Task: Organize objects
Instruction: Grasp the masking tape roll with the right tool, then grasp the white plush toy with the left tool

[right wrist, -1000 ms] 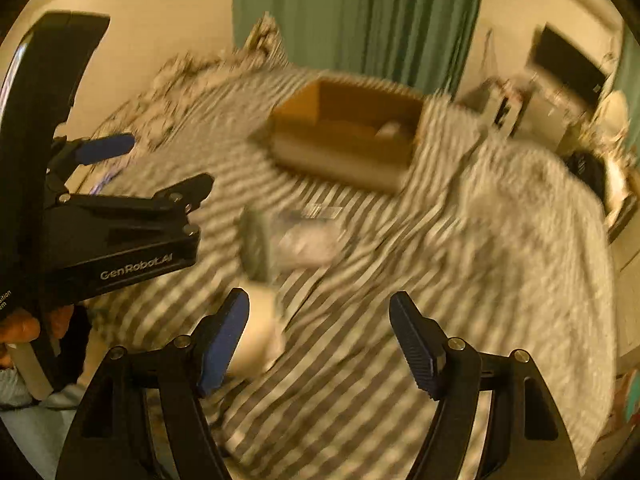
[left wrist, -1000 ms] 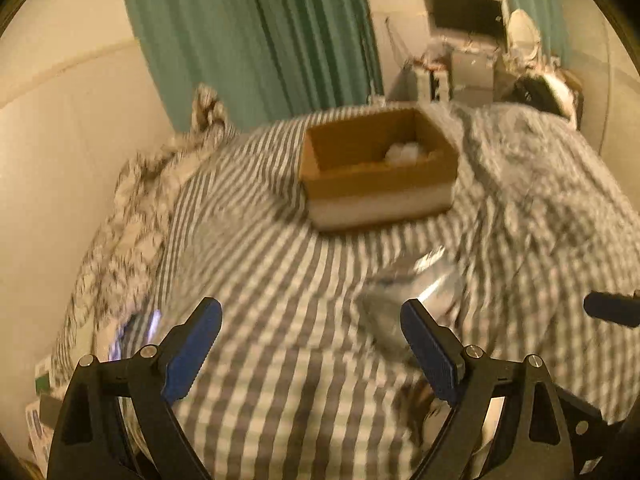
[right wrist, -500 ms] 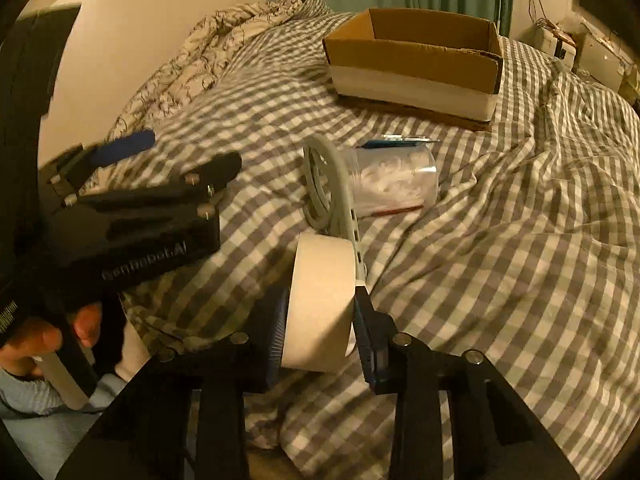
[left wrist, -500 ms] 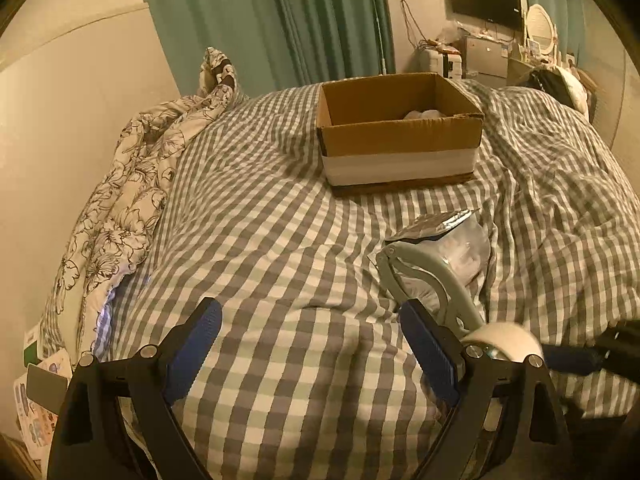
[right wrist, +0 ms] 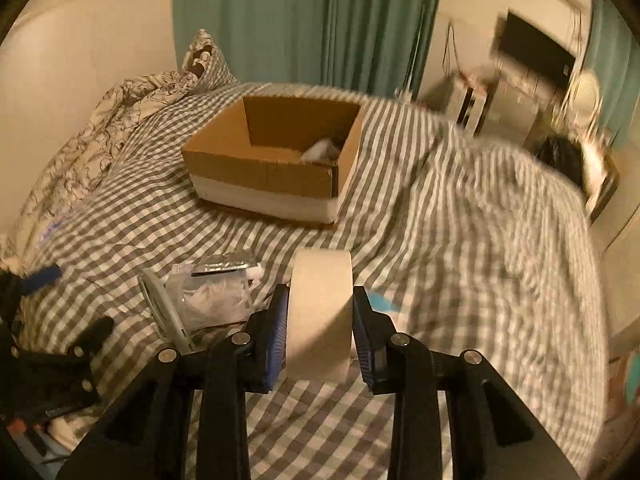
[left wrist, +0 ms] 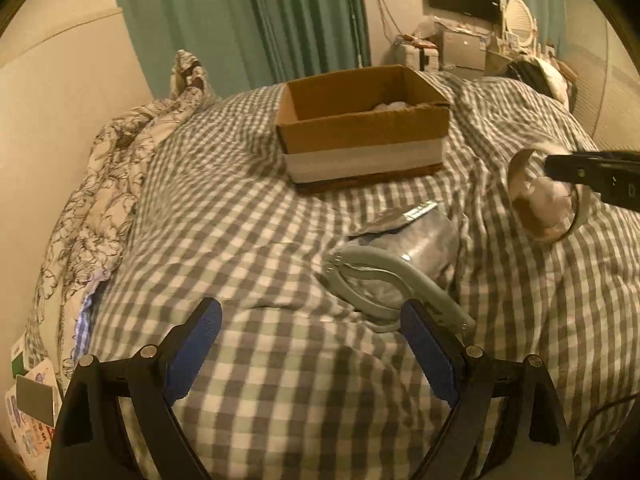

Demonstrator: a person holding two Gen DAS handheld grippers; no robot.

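Note:
My right gripper is shut on a roll of beige masking tape and holds it above the checked bedspread; the roll also shows in the left wrist view, in the air to the right. An open cardboard box with a white band sits further back on the bed, with something white inside. My left gripper is open and empty above the bedspread. Just ahead of it lie a grey plastic tool and a clear plastic bag.
A flowered duvet is bunched along the bed's left side by the wall. Green curtains hang behind. A desk with a monitor and clutter stands at the back right. Papers lie on the floor at the left.
My right gripper closed on the tape roll, lifted it off the bed and carried it forward toward the box. My left gripper stayed open and shifted only slightly.

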